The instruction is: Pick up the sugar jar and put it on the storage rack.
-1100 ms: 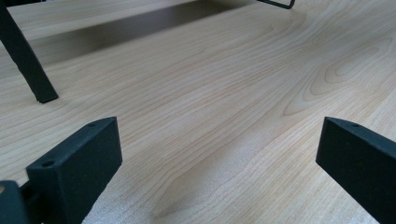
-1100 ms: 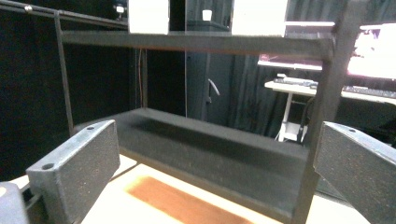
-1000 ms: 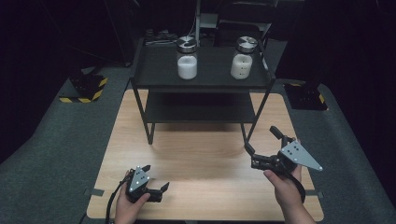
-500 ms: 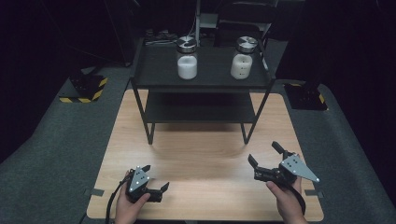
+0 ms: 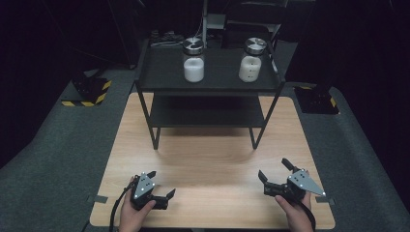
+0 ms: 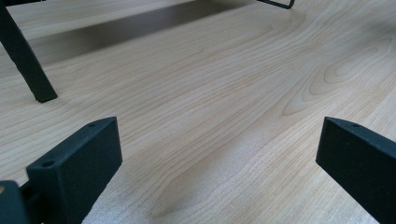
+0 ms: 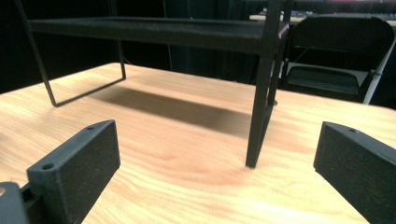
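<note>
Landmark: a black two-tier shelf rack (image 5: 209,92) standing at the far half of a wooden table (image 5: 212,164).
Left jar: a white-filled jar with a metal lid (image 5: 193,60), upright on the rack's top shelf, left of centre.
Right jar: a matching jar (image 5: 251,60), upright on the same shelf, right of centre, well apart from the first.
Left gripper (image 5: 163,185): low over the table in front of the rack's left leg, jaws spread wide, holding nothing.
Right gripper (image 5: 273,170): in front of the rack's right leg, jaws spread wide, empty.
Handling: the jars look rigid, smooth, probably glass, so likely slippery and breakable, moderately heavy.
Hold: across the straight body below the lid, squarely.
</note>
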`<state>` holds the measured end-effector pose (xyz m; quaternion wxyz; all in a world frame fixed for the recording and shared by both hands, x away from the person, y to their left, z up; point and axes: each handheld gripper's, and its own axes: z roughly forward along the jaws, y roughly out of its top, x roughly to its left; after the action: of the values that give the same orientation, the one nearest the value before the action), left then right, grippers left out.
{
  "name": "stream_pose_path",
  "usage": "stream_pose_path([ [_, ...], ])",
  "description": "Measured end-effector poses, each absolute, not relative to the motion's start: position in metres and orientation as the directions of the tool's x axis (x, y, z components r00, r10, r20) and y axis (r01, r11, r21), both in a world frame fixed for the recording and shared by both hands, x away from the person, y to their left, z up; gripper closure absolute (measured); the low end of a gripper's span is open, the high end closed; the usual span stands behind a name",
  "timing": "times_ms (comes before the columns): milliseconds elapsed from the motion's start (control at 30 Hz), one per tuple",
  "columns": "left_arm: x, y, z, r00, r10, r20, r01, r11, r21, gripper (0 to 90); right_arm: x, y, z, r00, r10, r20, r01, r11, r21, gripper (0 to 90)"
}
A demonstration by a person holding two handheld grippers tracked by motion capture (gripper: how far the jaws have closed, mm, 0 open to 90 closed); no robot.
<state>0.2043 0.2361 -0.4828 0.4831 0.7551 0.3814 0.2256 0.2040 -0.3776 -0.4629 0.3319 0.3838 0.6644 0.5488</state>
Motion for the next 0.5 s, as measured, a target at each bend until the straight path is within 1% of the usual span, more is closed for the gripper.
stream_pose_path([
  [500, 0.205, 0.235, -0.482, 0.611, 0.791, -0.023, 0.357, -0.250, 0.900, 0.6, 0.198, -0.384, -0.479, -0.453, 0.891, -0.018, 0.204, 0.123, 0.971, 0.2],
])
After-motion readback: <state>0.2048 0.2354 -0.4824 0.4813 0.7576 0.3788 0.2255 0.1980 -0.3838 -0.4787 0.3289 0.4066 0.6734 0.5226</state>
